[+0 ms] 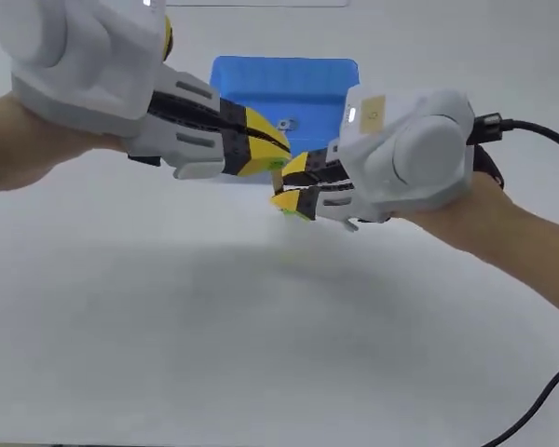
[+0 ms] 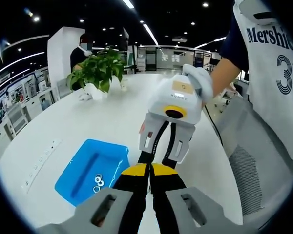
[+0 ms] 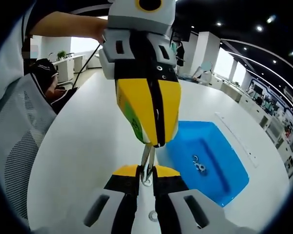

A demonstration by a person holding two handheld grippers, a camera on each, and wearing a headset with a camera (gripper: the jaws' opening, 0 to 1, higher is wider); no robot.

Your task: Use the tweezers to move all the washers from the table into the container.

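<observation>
One washer [image 3: 146, 181] in the tweezers [image 3: 147, 160] sits between right gripper's [image 3: 146, 171] fingers [image 3: 127, 171].

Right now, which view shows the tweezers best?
The right gripper view: the tweezers stick out of the left gripper, tips by a washer. In the head and left gripper views the gripper tips cover them.
</observation>
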